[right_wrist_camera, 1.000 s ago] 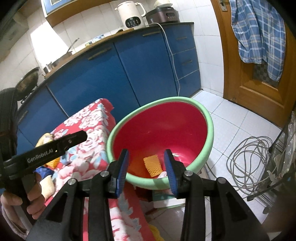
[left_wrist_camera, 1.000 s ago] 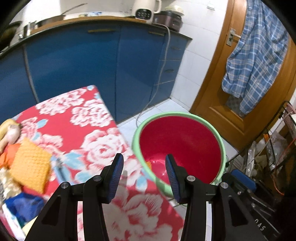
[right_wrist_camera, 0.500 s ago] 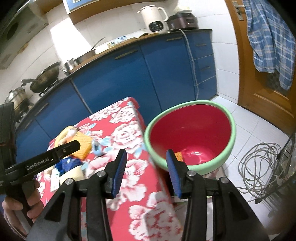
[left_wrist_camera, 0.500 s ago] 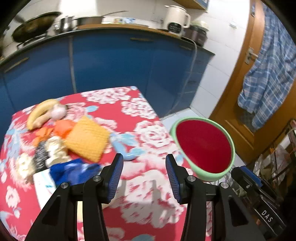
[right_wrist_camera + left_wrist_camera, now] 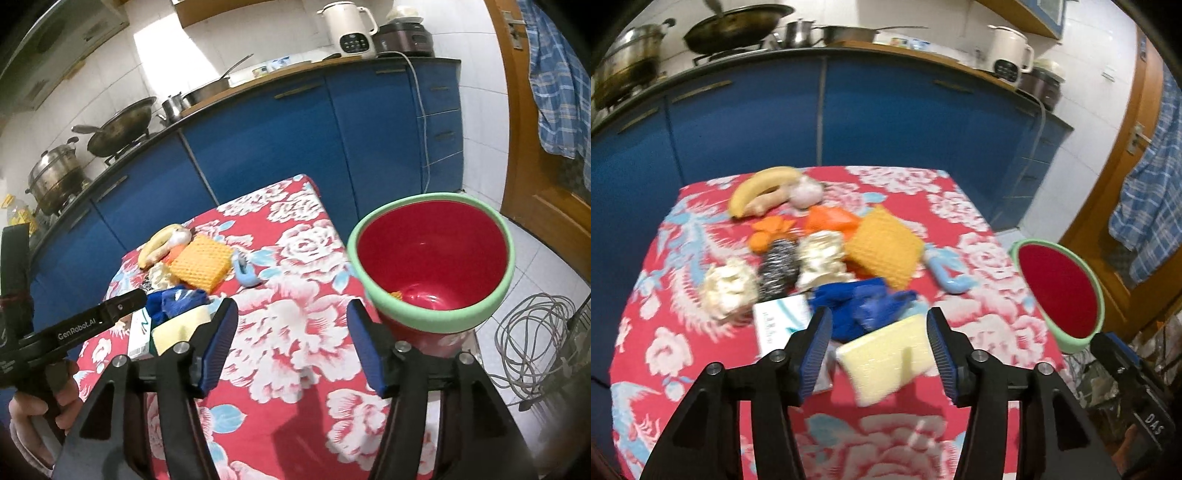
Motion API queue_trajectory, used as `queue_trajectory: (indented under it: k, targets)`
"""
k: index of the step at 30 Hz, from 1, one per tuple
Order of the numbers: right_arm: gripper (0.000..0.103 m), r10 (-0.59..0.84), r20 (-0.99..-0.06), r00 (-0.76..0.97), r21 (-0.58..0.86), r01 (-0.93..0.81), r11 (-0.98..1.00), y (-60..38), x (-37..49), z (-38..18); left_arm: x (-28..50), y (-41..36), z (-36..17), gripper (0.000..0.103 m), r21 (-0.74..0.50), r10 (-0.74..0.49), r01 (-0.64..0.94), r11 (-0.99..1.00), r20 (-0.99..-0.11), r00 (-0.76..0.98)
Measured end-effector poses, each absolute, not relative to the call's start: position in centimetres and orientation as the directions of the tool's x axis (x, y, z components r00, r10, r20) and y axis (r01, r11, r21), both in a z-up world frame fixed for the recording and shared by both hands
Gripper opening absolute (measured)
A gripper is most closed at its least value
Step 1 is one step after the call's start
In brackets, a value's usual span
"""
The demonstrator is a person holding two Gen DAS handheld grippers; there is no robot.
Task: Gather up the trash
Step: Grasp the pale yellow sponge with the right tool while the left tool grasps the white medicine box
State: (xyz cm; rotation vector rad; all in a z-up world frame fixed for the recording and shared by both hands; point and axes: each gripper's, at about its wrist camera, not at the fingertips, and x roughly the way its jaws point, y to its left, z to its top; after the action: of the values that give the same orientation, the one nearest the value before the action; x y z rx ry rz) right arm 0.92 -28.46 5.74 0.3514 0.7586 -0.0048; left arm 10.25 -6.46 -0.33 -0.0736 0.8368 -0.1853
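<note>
- Table (image 5: 979,306) with its litter heap now fills the left view, where the bin (image 5: 436,310) alone filled it a second ago
- Bin waits beside the table edge, one scrap inside
- Left gripper (image 5: 879,347) has just been widening, empty, above the yellow sponge (image 5: 886,362); likely next pick
- Right gripper (image 5: 291,347) also widening, empty

"GenRobot.AI" on left tongs (image 5: 127,308), "DAS" on right tongs (image 5: 1123,365)
</note>
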Motion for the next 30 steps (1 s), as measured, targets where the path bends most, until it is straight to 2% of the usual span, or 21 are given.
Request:
queue_trajectory:
  k: [7, 10, 11, 13, 30]
  targets:
    - [0.063, 0.136, -0.693, 0.708, 0.304, 0.116, 0.946, -27.3, 1.4, 5.0, 10.8, -3.6, -2.4, 0.059, -0.127, -0.129, 0.049, 0.991, -0.765, 0.631]
    - [0.064, 0.138, -0.701, 0.7, 0.302, 0.115, 0.946, -27.0, 1.6, 4.8, 11.1, -2.8, -3.4, 0.066, -0.114, -0.1, 0.017, 0.993, -0.779, 0.619]
    - [0.068, 0.139, -0.702, 0.698, 0.302, 0.115, 0.946, -26.9, 1.7, 4.7, 11.2, -2.5, -3.7, 0.069, -0.111, -0.093, 0.008, 0.994, -0.784, 0.614]
    - [0.069, 0.141, -0.706, 0.694, 0.303, 0.116, 0.946, -26.8, 1.8, 4.5, 11.5, -2.1, -4.4, 0.071, -0.107, -0.079, -0.011, 0.994, -0.795, 0.601]
    - [0.069, 0.164, -0.727, 0.667, 0.305, 0.099, 0.947, -25.8, 2.2, 3.6, 12.8, -1.0, -7.5, 0.071, -0.109, -0.056, -0.065, 0.992, -0.833, 0.55]
